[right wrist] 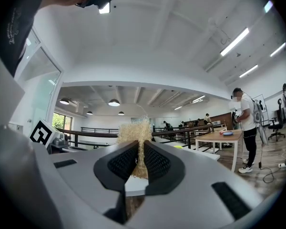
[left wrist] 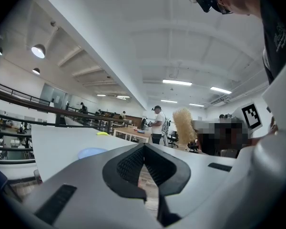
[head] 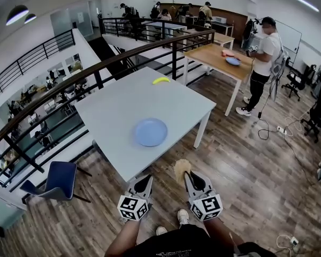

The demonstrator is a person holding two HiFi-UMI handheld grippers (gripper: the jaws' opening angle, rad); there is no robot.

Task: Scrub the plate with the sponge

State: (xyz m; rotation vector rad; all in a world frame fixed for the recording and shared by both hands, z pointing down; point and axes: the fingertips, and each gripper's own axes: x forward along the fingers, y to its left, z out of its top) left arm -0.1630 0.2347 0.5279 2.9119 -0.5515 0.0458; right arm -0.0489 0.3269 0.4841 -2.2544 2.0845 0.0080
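Head view: a blue plate (head: 151, 131) lies on the white table (head: 117, 103), with a banana (head: 161, 80) beyond it. The left gripper (head: 148, 176) and right gripper (head: 187, 173) hover just off the table's near edge.

Left gripper view: the jaws are pressed together with nothing between them.

Right gripper view: the jaws clamp a straw-coloured loofah sponge (right wrist: 135, 133).

From the left hand-held gripper (head: 142, 184) and right hand-held gripper (head: 192, 180) off its near corner, bare bench (head: 176, 108) top runs to the plate (head: 150, 131), with the banana (head: 161, 80) far beyond, a railing (head: 96, 68) along the left side and a chair (head: 56, 181) near left.
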